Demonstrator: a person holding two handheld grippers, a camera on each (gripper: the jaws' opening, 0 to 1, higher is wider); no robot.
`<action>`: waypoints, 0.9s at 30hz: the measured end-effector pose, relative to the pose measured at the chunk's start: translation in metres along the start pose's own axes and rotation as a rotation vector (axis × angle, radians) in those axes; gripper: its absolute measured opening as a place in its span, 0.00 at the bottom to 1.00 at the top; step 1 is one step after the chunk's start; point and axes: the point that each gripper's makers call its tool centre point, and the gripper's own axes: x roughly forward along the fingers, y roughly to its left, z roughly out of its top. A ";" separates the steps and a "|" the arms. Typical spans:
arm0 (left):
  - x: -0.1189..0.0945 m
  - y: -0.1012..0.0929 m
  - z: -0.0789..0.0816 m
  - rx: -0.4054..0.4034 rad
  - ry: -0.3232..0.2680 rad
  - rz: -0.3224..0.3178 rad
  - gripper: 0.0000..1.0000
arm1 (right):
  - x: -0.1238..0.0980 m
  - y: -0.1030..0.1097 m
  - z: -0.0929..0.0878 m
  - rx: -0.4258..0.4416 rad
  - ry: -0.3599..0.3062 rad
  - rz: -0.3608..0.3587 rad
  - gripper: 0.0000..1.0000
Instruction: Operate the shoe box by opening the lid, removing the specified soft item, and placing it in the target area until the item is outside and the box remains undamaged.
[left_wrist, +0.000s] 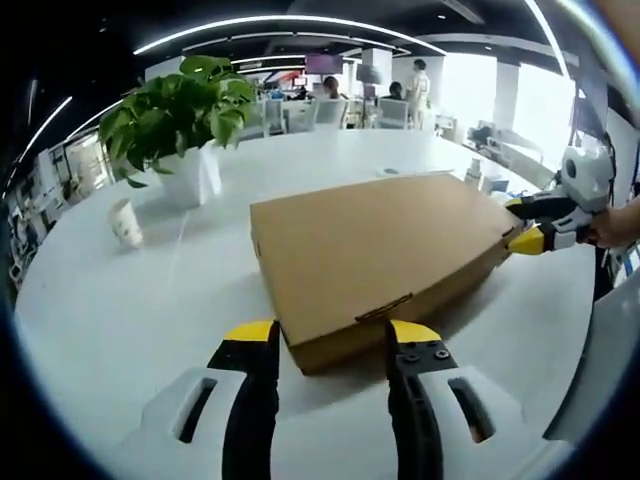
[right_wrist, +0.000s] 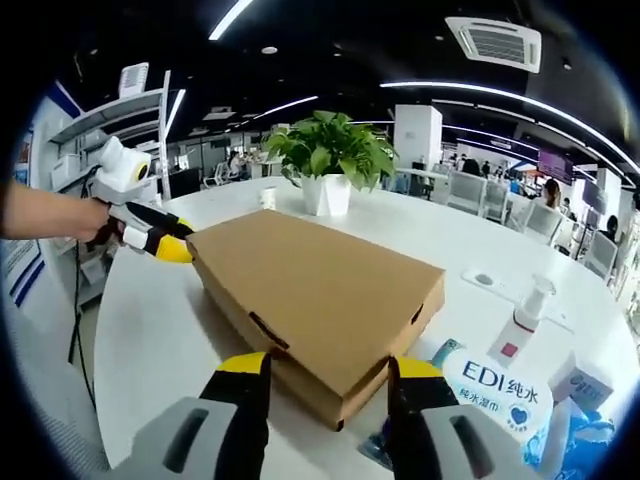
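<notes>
Flat brown cardboard shoe box (left_wrist: 385, 255), lid shut, lies on the round white worktop (left_wrist: 130, 300). Left gripper (left_wrist: 330, 335), jaws apart, sits at one box corner without clamping it. Right gripper (right_wrist: 325, 372), jaws also apart, sits at the opposite corner, its yellow tips touching or just beside the box edge. Green potted plant in white pot (right_wrist: 328, 160) stands behind the box. White paper cup (left_wrist: 126, 222) near the plant. Blue-white wet wipes pack (right_wrist: 500, 395) and white pump bottle (right_wrist: 525, 320) beside the box.

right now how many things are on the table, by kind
cardboard box: 1, lid shut
potted plant: 1
paper cup: 1
pump bottle: 1
wet wipes pack: 1
small white carton: 1
total: 6
</notes>
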 end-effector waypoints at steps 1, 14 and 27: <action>0.001 0.000 0.001 0.007 0.003 0.002 0.42 | 0.001 0.000 0.000 0.000 0.001 -0.002 0.44; 0.011 0.007 0.008 0.016 0.015 -0.003 0.42 | 0.012 -0.008 0.006 0.000 0.010 -0.011 0.44; 0.012 0.008 0.008 0.010 0.013 0.000 0.42 | 0.011 -0.009 0.006 -0.006 0.012 -0.007 0.44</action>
